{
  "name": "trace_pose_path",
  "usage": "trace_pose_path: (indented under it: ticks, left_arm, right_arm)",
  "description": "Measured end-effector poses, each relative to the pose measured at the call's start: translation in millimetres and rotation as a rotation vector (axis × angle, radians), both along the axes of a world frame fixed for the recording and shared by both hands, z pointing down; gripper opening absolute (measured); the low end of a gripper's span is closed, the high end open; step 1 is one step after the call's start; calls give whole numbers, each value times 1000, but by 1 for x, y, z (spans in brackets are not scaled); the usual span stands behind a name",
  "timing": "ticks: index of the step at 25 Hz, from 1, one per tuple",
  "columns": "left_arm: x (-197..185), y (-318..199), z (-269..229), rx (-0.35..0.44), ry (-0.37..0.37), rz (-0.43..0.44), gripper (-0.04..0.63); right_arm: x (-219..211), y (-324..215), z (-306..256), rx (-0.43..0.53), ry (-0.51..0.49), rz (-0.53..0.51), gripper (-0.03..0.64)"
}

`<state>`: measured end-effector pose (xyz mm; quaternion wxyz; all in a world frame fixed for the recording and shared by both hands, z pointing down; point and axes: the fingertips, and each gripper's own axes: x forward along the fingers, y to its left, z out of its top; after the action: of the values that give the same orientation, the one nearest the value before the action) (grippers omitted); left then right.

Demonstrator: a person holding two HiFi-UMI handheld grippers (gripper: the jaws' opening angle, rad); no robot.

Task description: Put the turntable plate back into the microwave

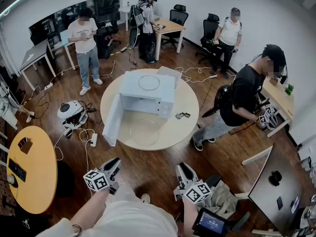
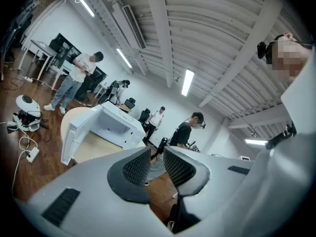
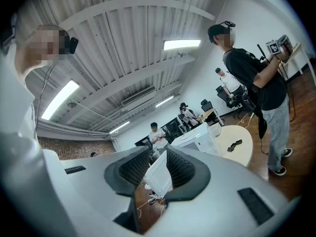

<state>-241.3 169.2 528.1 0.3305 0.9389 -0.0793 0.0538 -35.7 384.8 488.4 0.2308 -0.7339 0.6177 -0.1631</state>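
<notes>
A white microwave (image 1: 148,95) stands on a round beige table (image 1: 185,127), its door (image 1: 111,121) swung open to the left. The clear glass turntable plate (image 1: 144,131) lies flat on the table in front of the open cavity. A thin ring (image 1: 149,83) rests on top of the microwave. Both grippers hang low, well short of the table. My left gripper (image 1: 114,164) (image 2: 157,154) is open with nothing between its pads. My right gripper (image 1: 183,170) (image 3: 159,154) is likewise open and empty. The microwave (image 2: 111,127) (image 3: 197,139) shows far ahead in both gripper views.
A small black object (image 1: 182,115) lies on the table's right side. A person in black (image 1: 247,102) stands just right of the table, and others stand farther back. A white device (image 1: 71,113), cables and a power strip (image 1: 93,140) lie on the floor at left. A yellow table (image 1: 29,167) stands nearby.
</notes>
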Motion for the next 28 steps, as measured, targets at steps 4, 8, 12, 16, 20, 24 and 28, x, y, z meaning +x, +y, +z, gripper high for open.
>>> trace_pose_path:
  ticks: [4, 8, 12, 16, 20, 24, 28]
  left_arm:
    - [-3, -4, 8, -5, 10, 0, 64]
    - [-5, -12, 17, -22, 14, -6, 64]
    - [2, -19, 24, -45, 1, 6, 64]
    - [20, -27, 33, -39, -49, 37, 64]
    - [43, -43, 33, -23, -49, 80, 64]
    - [64, -61, 32, -55, -15, 99, 64]
    - [84, -89, 23, -39, -3, 114, 64]
  right_arm:
    - [-4, -7, 6, -14, -1, -8, 89]
    - [-7, -18, 11, -29, 3, -20, 90]
    - [-3, -24, 11, -50, 0, -11, 91]
    - [10, -32, 17, -67, -13, 14, 91]
    - [20, -54, 14, -79, -4, 24, 89]
    - [34, -75, 12, -76, -3, 43, 89]
    - [49, -102, 2, -79, 11, 54, 89]
